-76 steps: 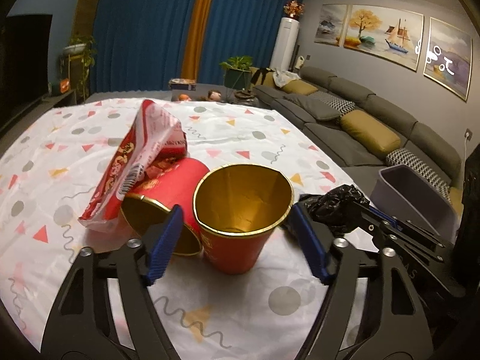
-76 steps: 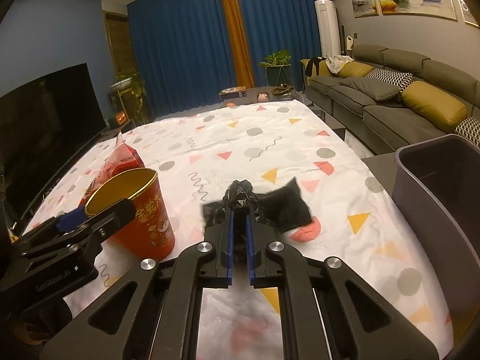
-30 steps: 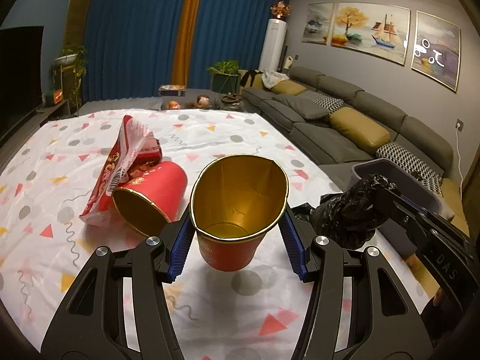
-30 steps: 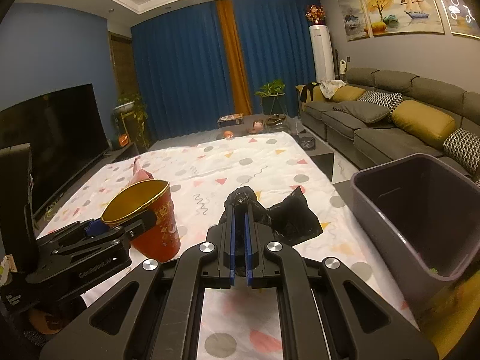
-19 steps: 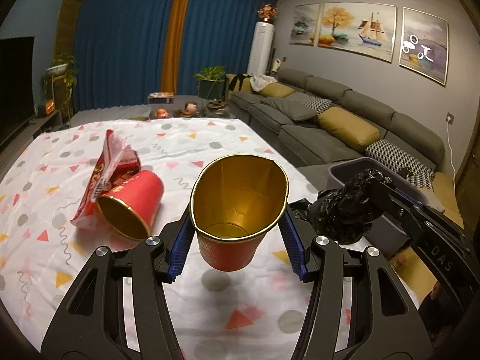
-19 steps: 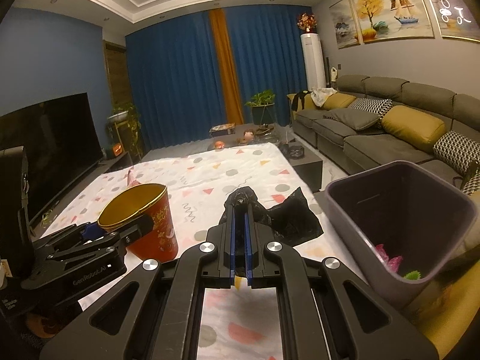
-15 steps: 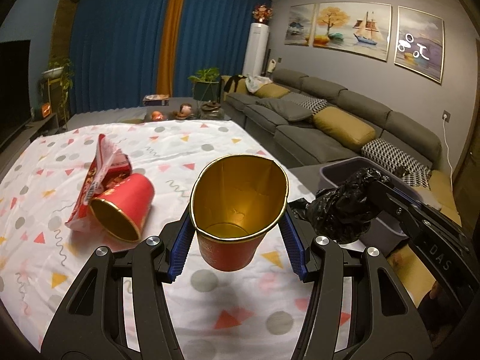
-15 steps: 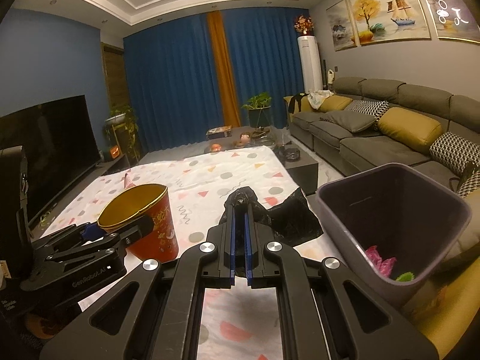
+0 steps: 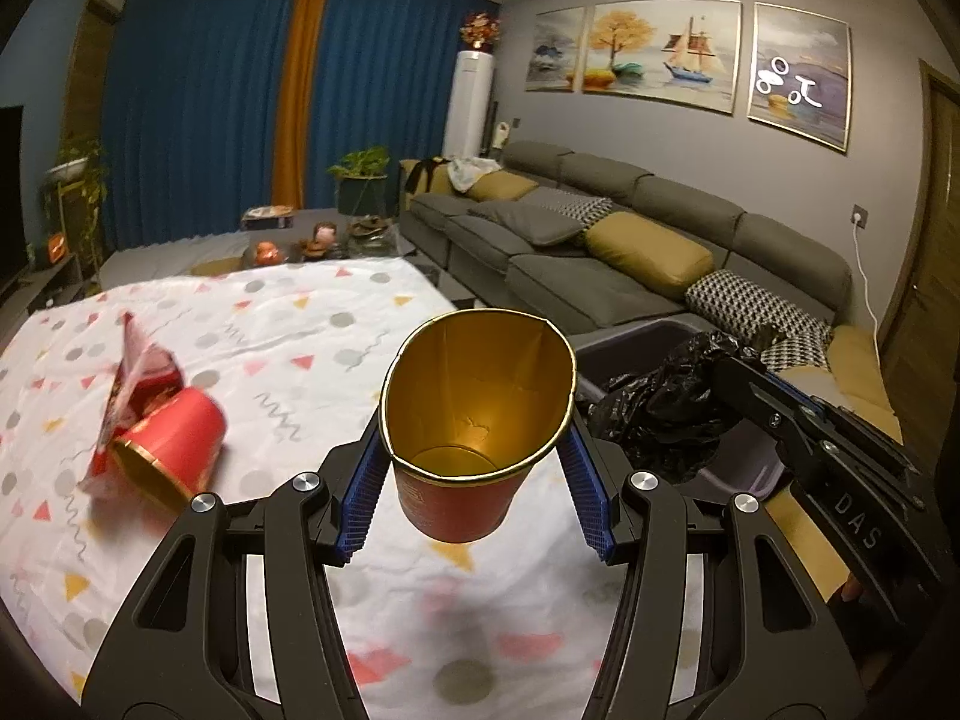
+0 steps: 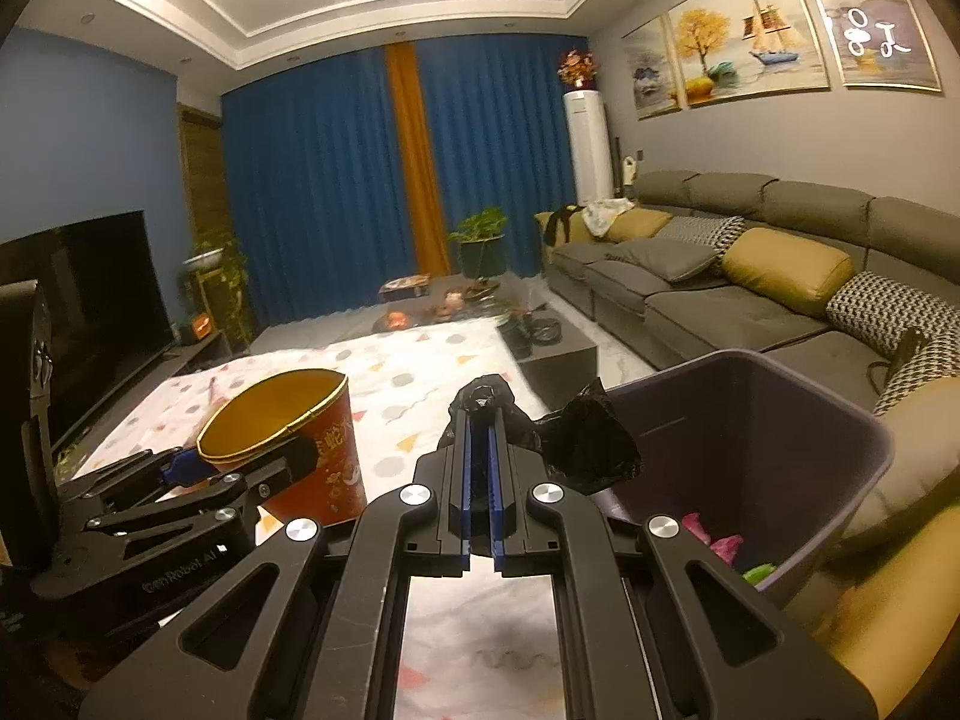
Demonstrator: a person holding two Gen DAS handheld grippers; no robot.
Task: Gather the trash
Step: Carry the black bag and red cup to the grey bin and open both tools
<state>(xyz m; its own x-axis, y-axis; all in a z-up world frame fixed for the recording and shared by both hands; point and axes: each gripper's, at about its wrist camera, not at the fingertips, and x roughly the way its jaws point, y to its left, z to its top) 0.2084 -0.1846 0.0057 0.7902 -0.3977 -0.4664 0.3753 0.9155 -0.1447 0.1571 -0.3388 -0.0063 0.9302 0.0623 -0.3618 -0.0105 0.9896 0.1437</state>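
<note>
My left gripper (image 9: 474, 468) is shut on an upright red paper cup (image 9: 462, 498) with a gold inside, held in the air above the table's near right part. The cup also shows in the right wrist view (image 10: 312, 456). My right gripper (image 10: 480, 420) is shut on a crumpled black plastic bag (image 10: 585, 444), held at the near rim of the grey trash bin (image 10: 840, 420). The bag (image 9: 666, 402) and bin (image 9: 636, 339) also show in the left wrist view. A second red cup (image 9: 171, 450) lies on its side beside a red snack wrapper (image 9: 141, 378) on the table.
The table carries a white cloth (image 9: 300, 324) with coloured dots and triangles. The bin holds pink and green scraps (image 10: 720, 546). A grey sofa (image 9: 630, 240) runs along the right wall. A low coffee table (image 10: 456, 300) stands beyond, and a TV (image 10: 78, 294) is at the left.
Both grippers have risen and moved right toward the bin. The held cup is higher above the table; the black bag now hangs at the bin's rim.
</note>
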